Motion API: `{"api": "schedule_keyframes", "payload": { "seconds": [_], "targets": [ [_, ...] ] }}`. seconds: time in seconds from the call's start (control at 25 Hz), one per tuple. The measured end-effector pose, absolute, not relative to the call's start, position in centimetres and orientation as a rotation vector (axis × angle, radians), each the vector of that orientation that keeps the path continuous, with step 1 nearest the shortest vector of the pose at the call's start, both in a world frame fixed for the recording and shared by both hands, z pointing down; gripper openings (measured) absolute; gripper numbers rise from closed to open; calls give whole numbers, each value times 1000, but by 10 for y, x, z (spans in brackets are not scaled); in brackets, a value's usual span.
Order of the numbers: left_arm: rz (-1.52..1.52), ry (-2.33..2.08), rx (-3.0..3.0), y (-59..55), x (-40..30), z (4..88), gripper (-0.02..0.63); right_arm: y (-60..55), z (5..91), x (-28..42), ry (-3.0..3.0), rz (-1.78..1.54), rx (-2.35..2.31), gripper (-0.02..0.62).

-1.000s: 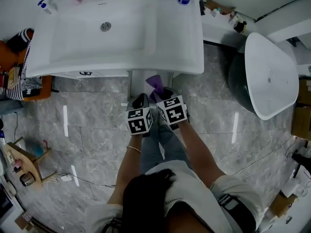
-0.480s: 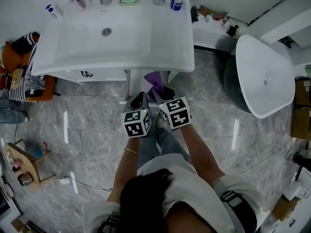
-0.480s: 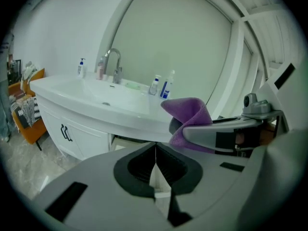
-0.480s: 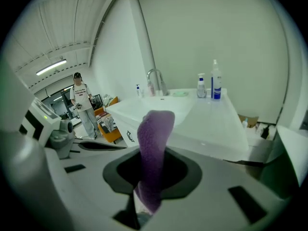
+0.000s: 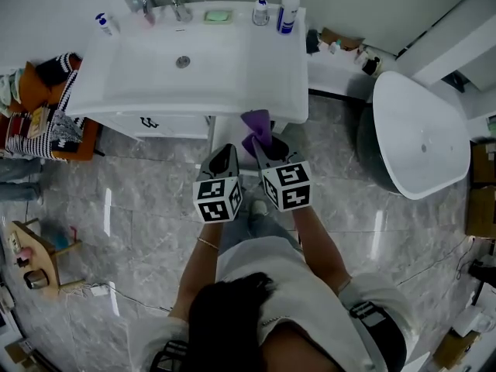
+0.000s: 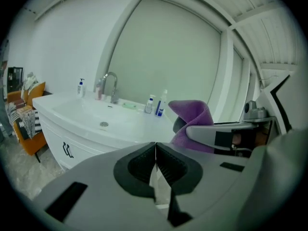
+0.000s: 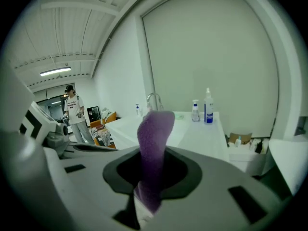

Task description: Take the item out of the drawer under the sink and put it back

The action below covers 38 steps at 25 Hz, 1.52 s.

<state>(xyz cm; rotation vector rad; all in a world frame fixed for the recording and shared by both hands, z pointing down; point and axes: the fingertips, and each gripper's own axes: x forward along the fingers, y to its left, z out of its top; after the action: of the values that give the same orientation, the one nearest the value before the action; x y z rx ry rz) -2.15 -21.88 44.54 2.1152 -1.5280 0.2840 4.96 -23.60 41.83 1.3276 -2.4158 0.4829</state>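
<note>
Nearest me, my left fingers point(image 6: 137, 165) are clenched on nothing and my right fingers point(image 7: 185, 174) pinch the purple cloth point(image 7: 154, 143) upright, just before the sink's point(image 5: 294, 84) front edge near its right corner, with bottles point(image 5: 288, 8) along its back edge.

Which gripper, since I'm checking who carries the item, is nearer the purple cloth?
Right. The right gripper is clamped on the purple cloth, which sticks out past its jaws; the left gripper, shut and empty, is beside it, not touching.
</note>
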Motion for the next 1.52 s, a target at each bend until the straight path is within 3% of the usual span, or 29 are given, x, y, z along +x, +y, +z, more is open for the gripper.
{"api": "schedule_keyframes", "payload": {
  "seconds": [0.56,1.52],
  "targets": [
    [166,-1590,2226,-212,-15,387,5,-221,365,40,-2529,296,1368,86],
    [211,-1611,2201,-196,-28,402,5,-207,371,34,-2519,288,1365,86]
  ]
}}
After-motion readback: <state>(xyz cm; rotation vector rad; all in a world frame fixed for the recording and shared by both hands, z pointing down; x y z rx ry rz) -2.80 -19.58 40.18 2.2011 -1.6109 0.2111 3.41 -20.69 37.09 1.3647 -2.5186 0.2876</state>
